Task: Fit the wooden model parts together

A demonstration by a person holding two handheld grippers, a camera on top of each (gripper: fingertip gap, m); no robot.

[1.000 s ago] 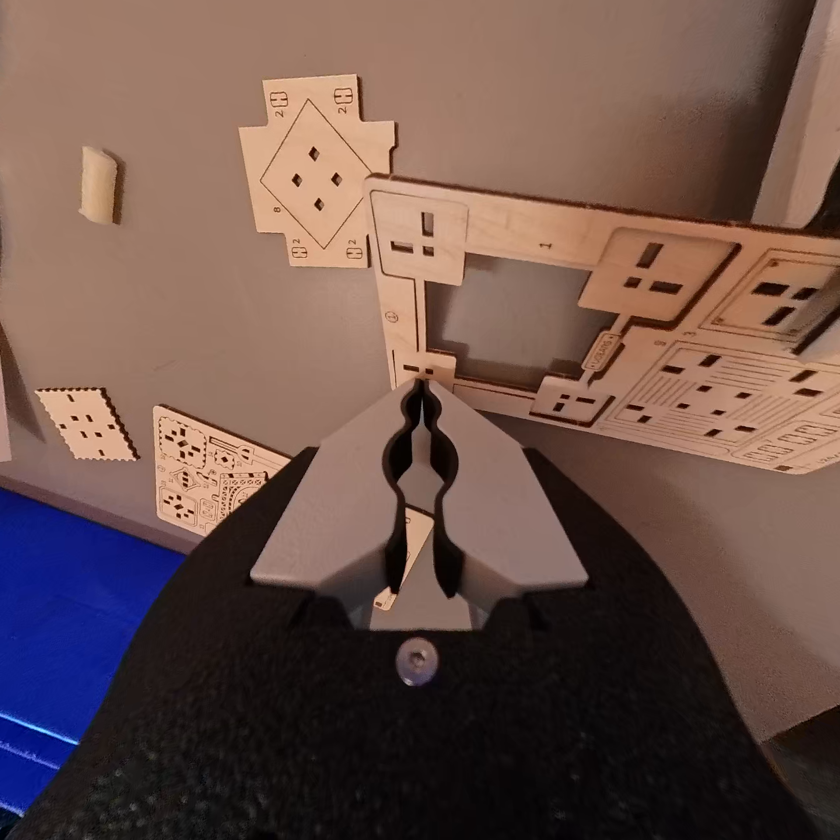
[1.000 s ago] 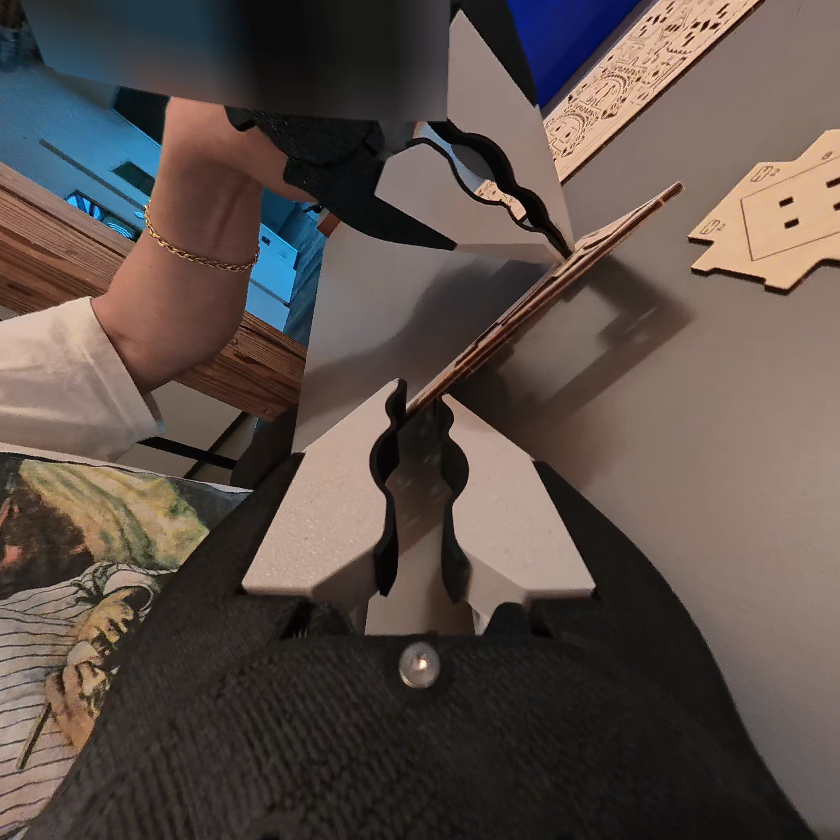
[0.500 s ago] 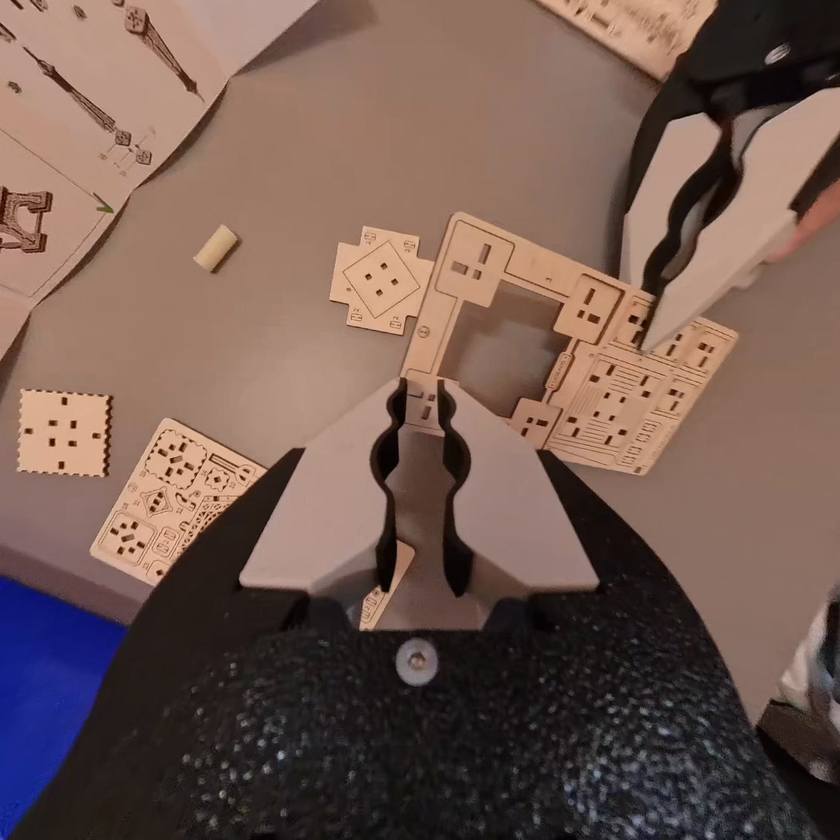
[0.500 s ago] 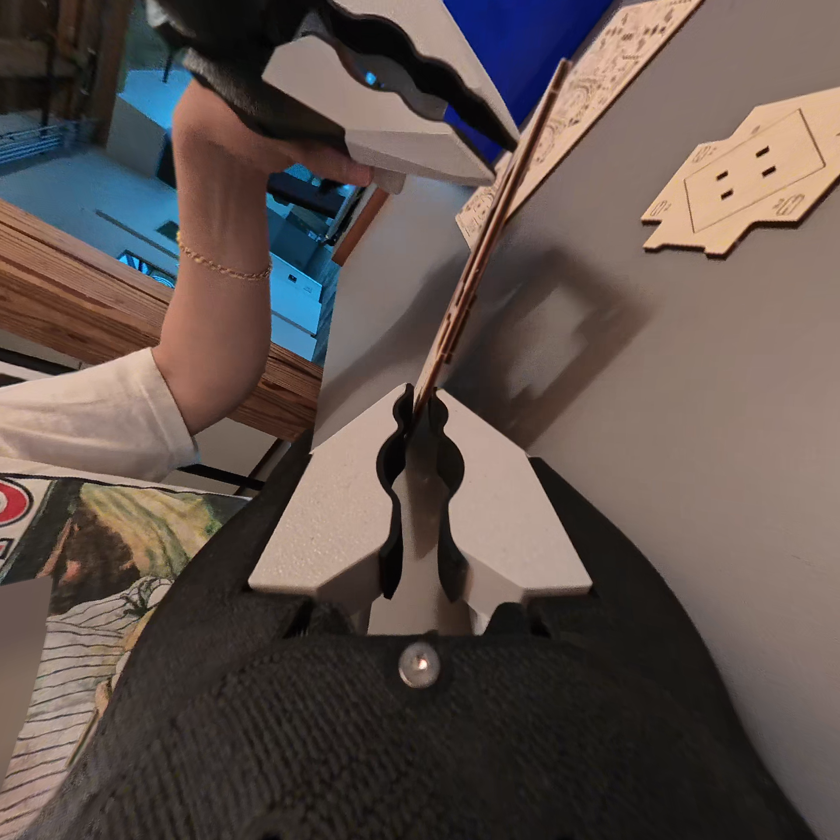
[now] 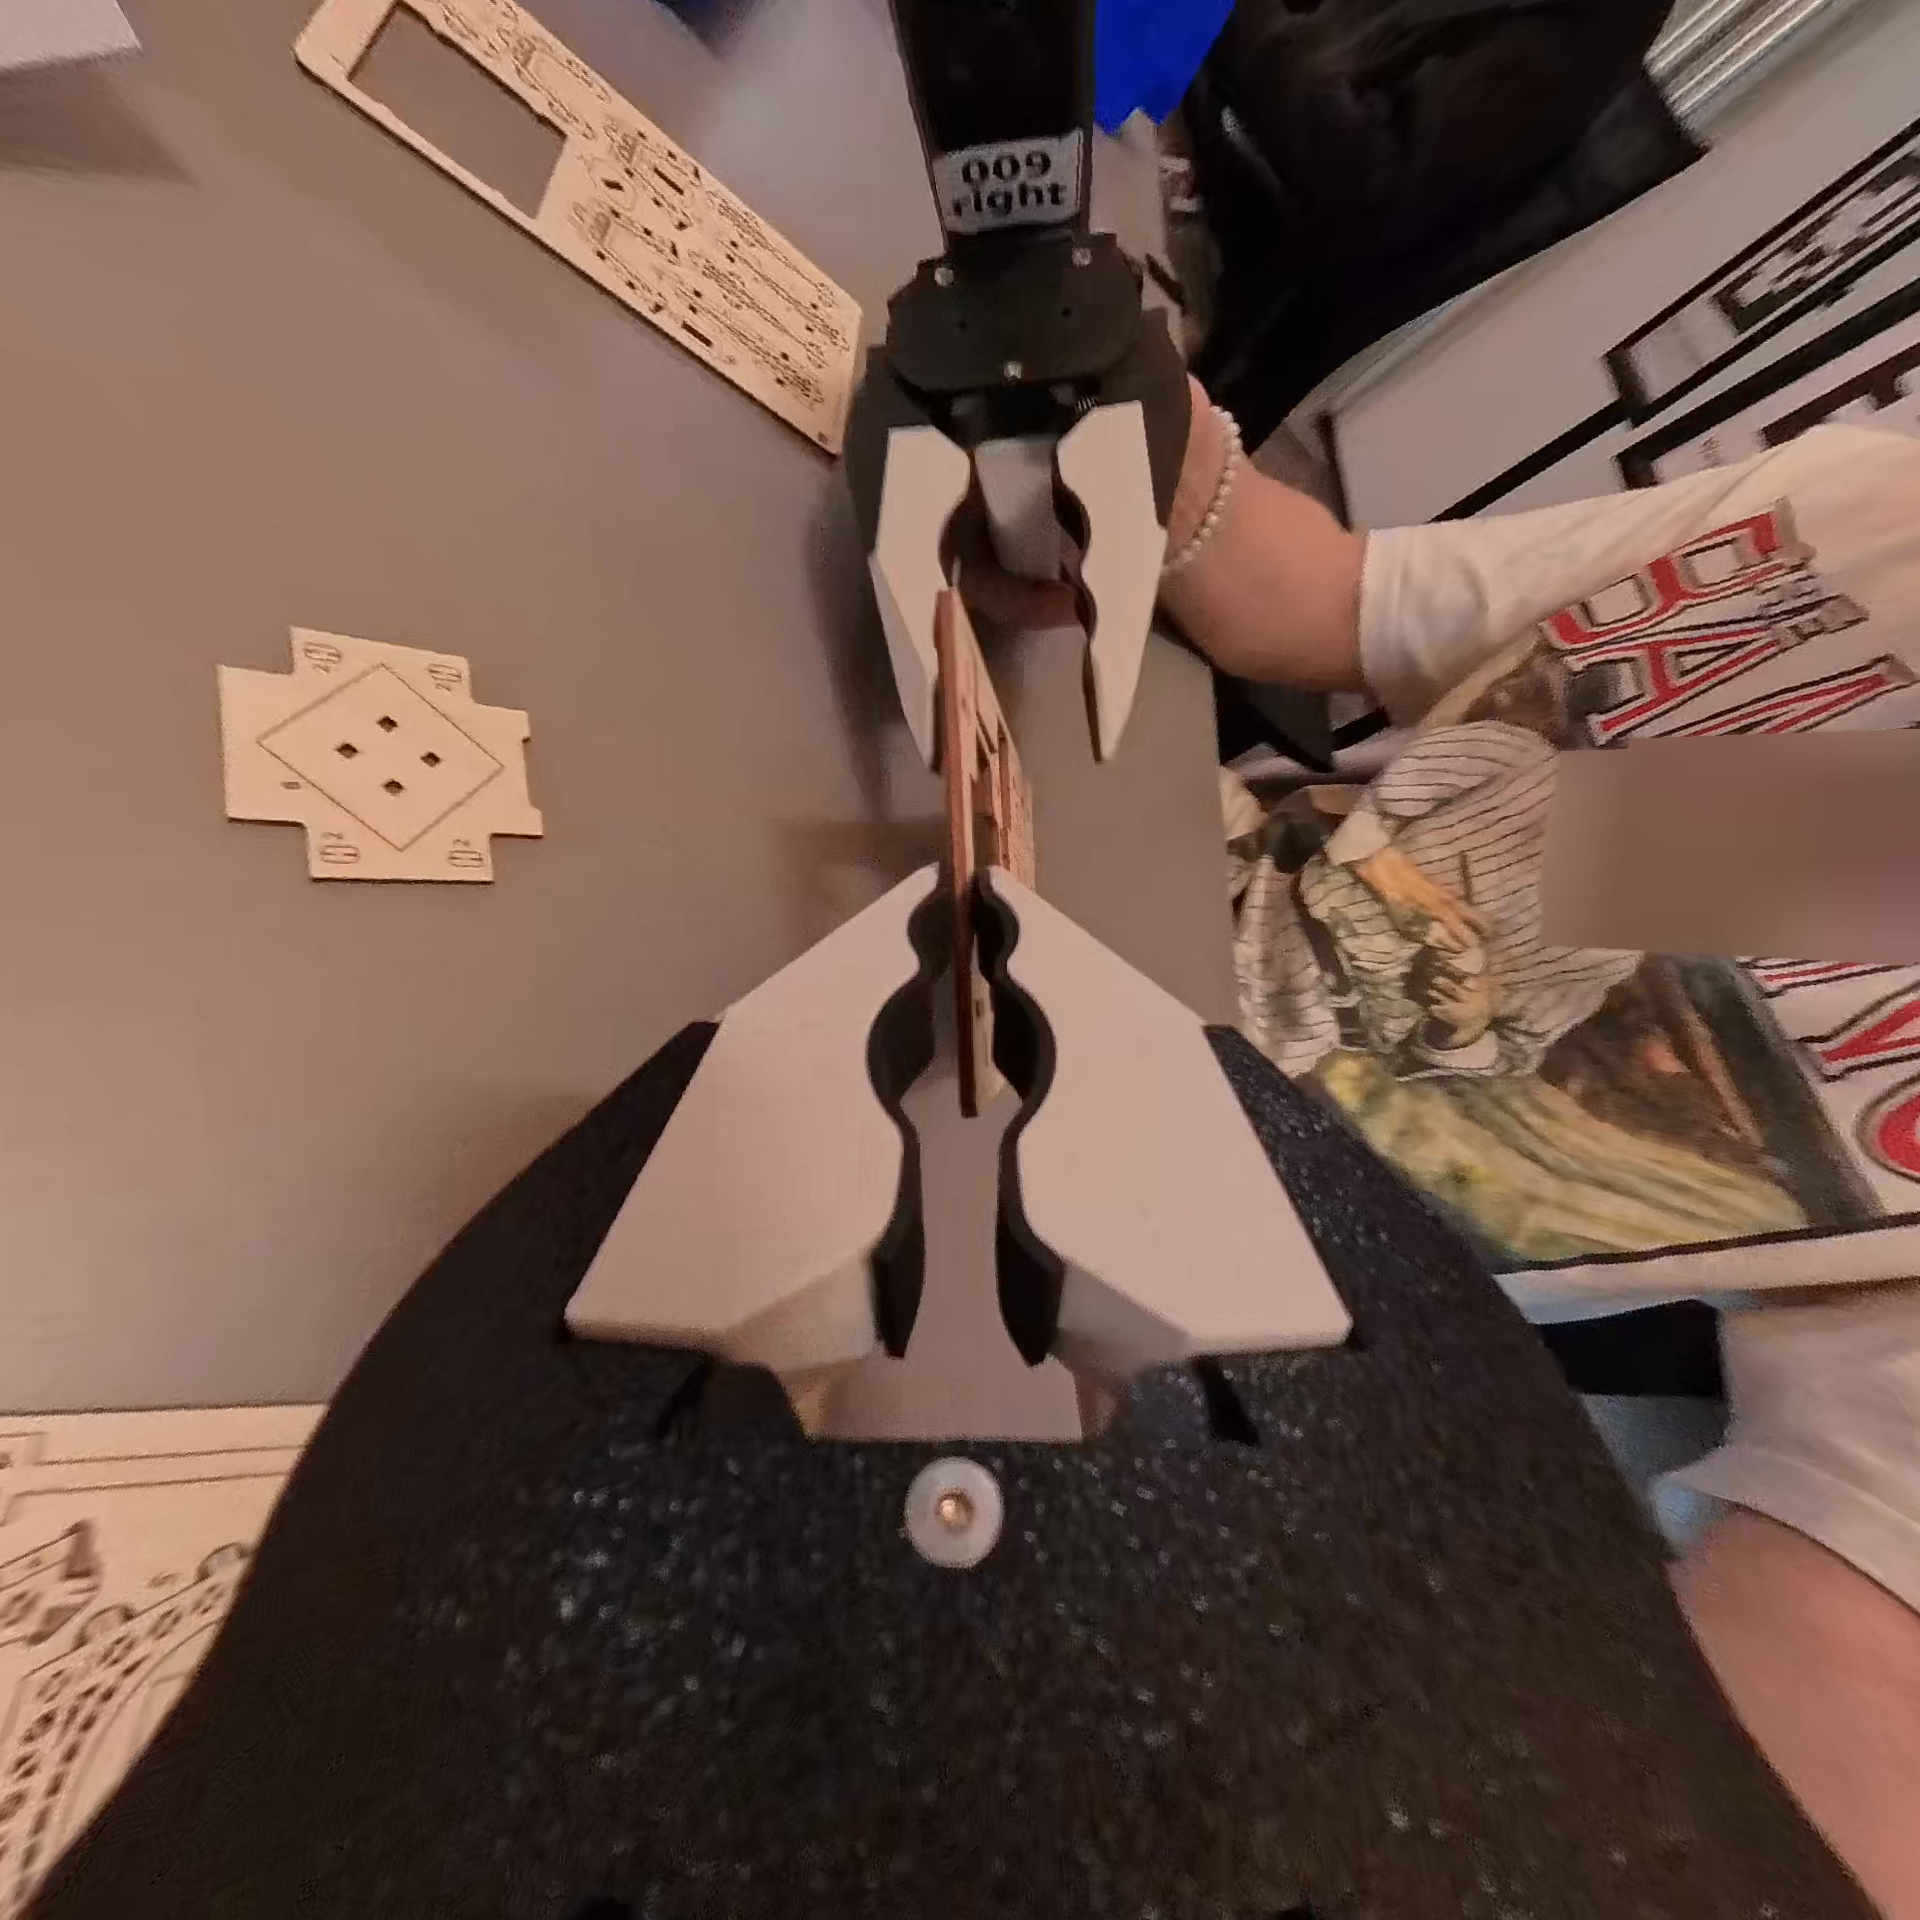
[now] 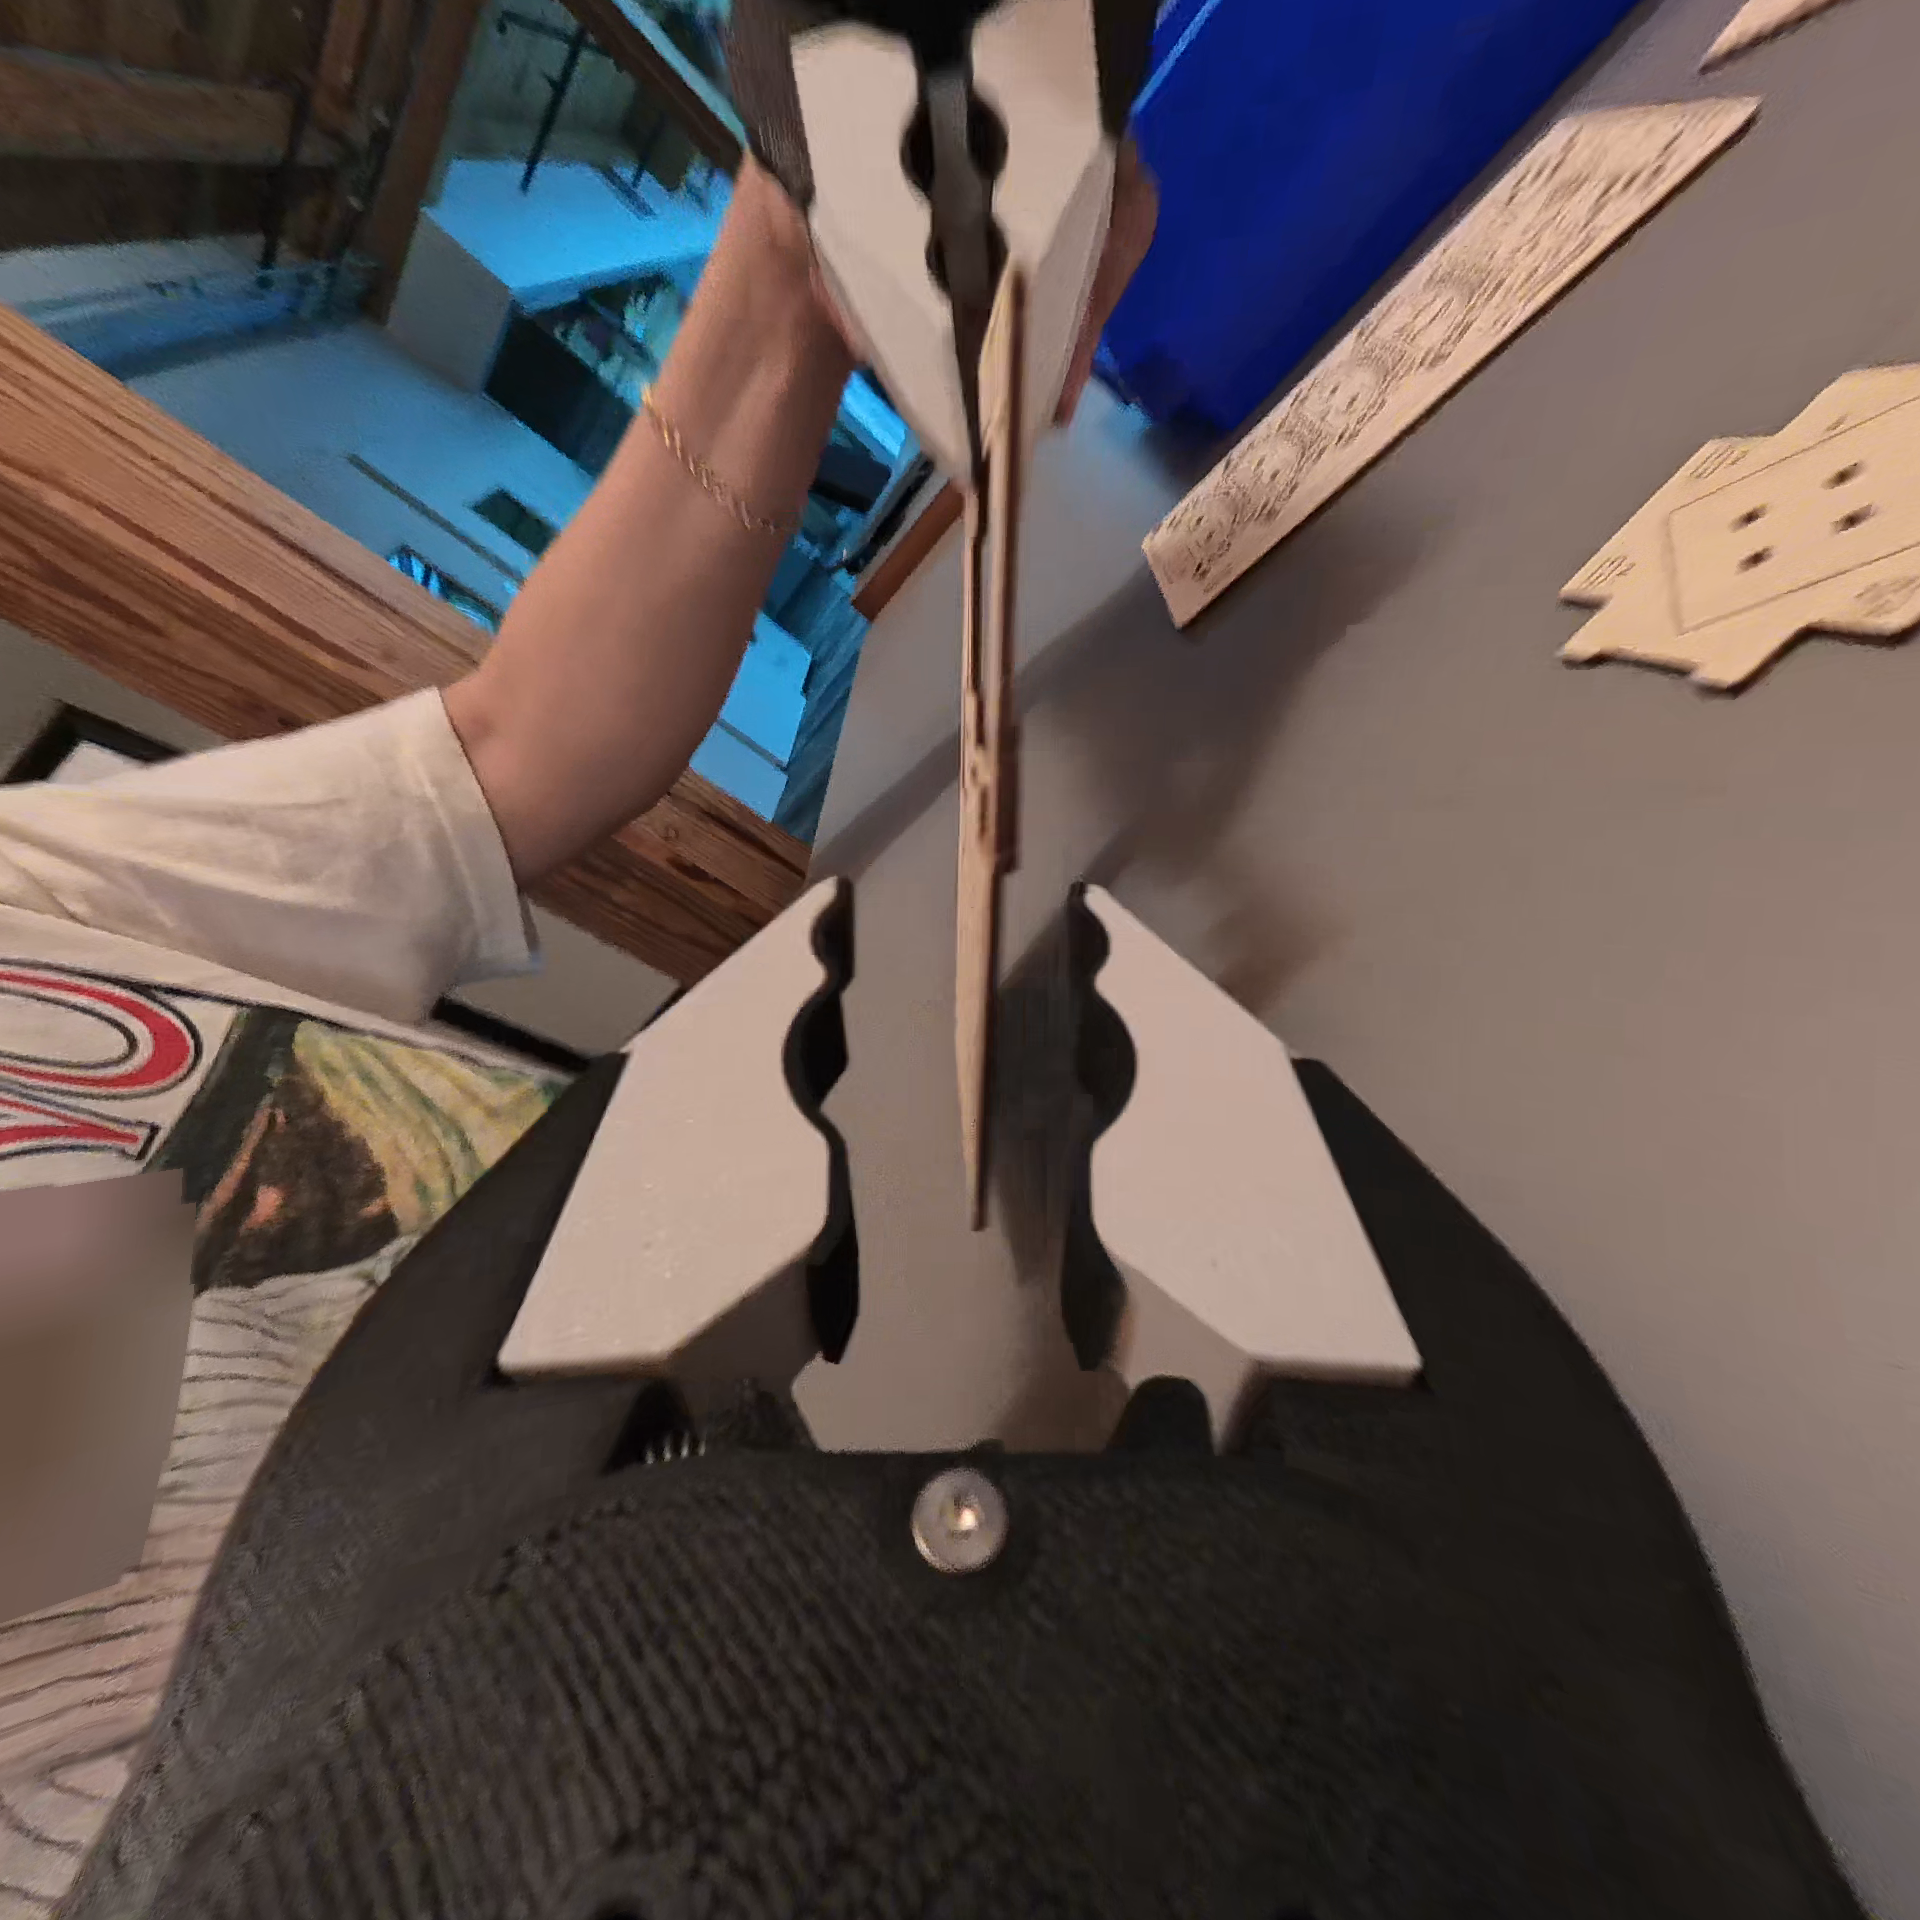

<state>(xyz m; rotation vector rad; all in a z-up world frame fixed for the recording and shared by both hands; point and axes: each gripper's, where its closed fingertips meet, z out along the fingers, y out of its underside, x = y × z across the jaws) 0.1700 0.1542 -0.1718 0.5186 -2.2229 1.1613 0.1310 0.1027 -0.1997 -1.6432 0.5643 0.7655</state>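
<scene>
A wooden parts sheet (image 5: 982,769) with punched-out pieces stands edge-on in the air between my two grippers. My left gripper (image 5: 971,881) is shut on one end of it. In the right wrist view the left gripper (image 6: 987,442) comes in from the top, clamped on the sheet (image 6: 987,748). My right gripper (image 6: 958,896) is open, and the sheet's other end passes between its fingers without being clamped. In the left wrist view the right gripper (image 5: 1013,743) faces me with its jaws apart. A cross-shaped wooden piece (image 5: 379,756) with a diamond outline lies flat on the grey table (image 5: 416,468); it also shows in the right wrist view (image 6: 1766,530).
A long wooden parts sheet (image 5: 623,208) lies at the table's far side and shows in the right wrist view (image 6: 1455,322). Another engraved sheet (image 5: 94,1558) lies at the lower left. A blue object (image 6: 1299,156) is beyond the table edge. A person's arms and torso are close by. One gripper's finger ends stand about 8 centimetres off the other's. Left tips and right tips are each some 12 centimetres from the cross-shaped wooden piece (image 5: 379,756). It turns up in the right wrist view (image 6: 1792,505) as well.
My right gripper has opened and let go of the sheet. The sheet has swung from tilted to edge-on, and my left gripper now holds it alone. Both grippers face each other.
</scene>
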